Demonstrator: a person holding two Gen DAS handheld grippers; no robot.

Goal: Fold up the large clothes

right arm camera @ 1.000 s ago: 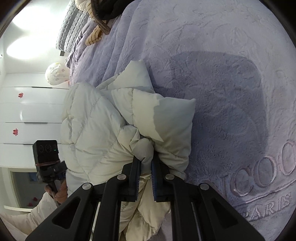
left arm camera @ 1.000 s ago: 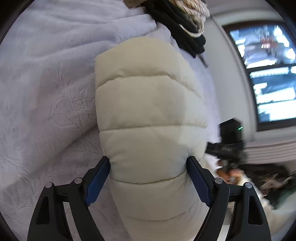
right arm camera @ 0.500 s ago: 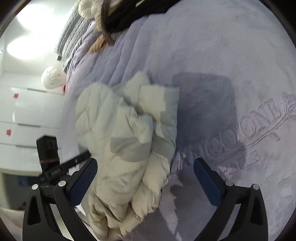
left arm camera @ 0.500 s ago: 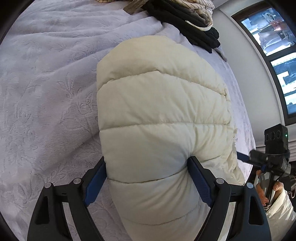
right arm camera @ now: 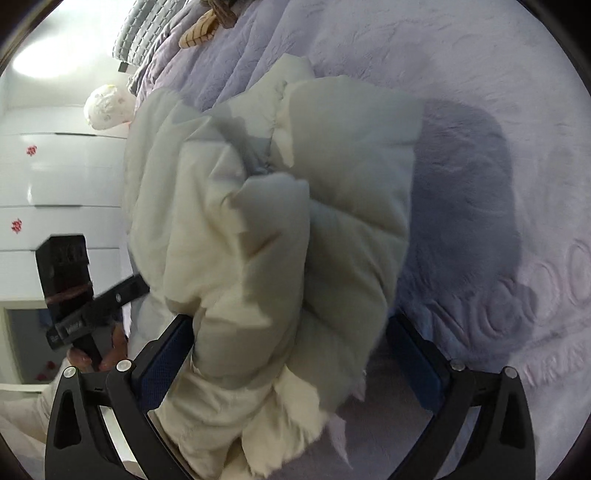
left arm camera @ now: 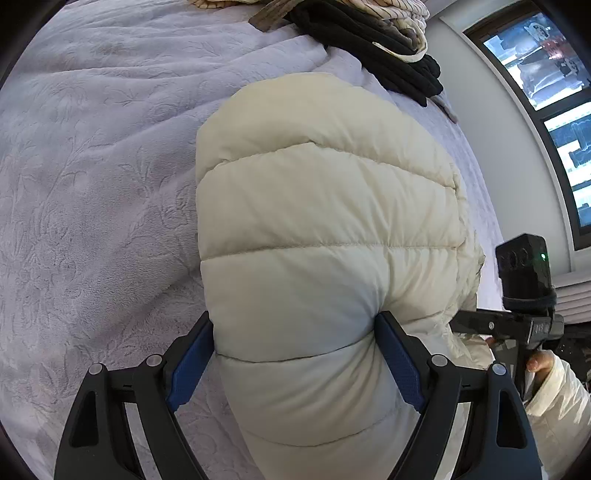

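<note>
A cream puffer jacket (left arm camera: pixel 325 229) lies bunched on the lilac bedspread (left arm camera: pixel 92 184). My left gripper (left arm camera: pixel 295 354) is wide open, its blue pads on either side of a thick quilted fold that bulges between them. In the right wrist view the same jacket (right arm camera: pixel 280 229) is a crumpled heap. My right gripper (right arm camera: pixel 295 354) is wide open, with the heap's near end lying between the fingers. The right gripper (left arm camera: pixel 524 295) shows at the right edge of the left wrist view, and the left gripper (right arm camera: pixel 74 288) shows at the left of the right wrist view.
A pile of black and striped clothes (left arm camera: pixel 373 40) lies at the far end of the bed. A window (left arm camera: pixel 546 99) is on the right. White cabinets (right arm camera: pixel 55 192) and a grey pillow (right arm camera: pixel 147 29) are beyond the bed's left side. The bedspread has embossed lettering (right arm camera: pixel 535 295).
My right gripper opened, let go of the jacket fold it was pinching, and now straddles the heap. The left gripper stayed open around the quilted fold, and the jacket settled lower.
</note>
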